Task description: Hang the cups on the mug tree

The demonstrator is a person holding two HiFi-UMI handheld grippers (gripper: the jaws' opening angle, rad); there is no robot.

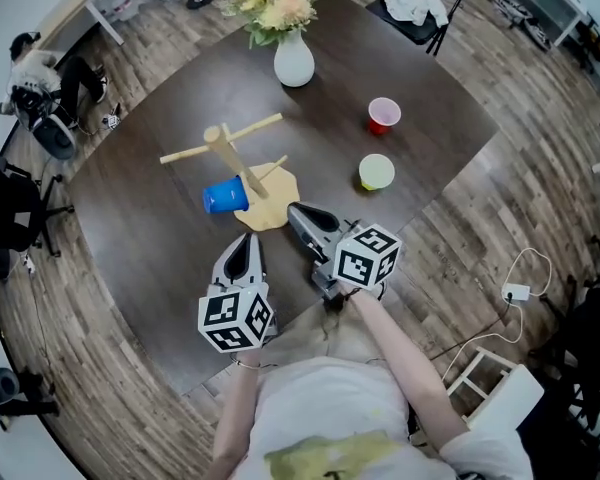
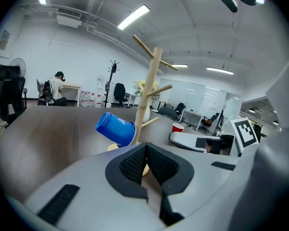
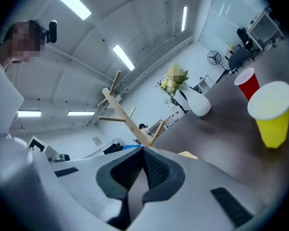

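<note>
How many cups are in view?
3: a blue cup hanging on the mug tree, a red cup and a yellow cup standing on the table. None seems hidden.

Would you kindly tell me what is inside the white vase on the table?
A bunch of yellow and peach flowers with green leaves stands in the white vase. Its opaque wall hides the stems below the neck and any water.

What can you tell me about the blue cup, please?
The blue cup looks like plain plastic, without a handle. It hangs on a low peg of the wooden mug tree, tipped almost on its side, mouth toward the trunk and closed bottom pointing outward. It sits over the edge of the tree's round base, apparently clear of the table. Only the peg seems to touch it.
</note>
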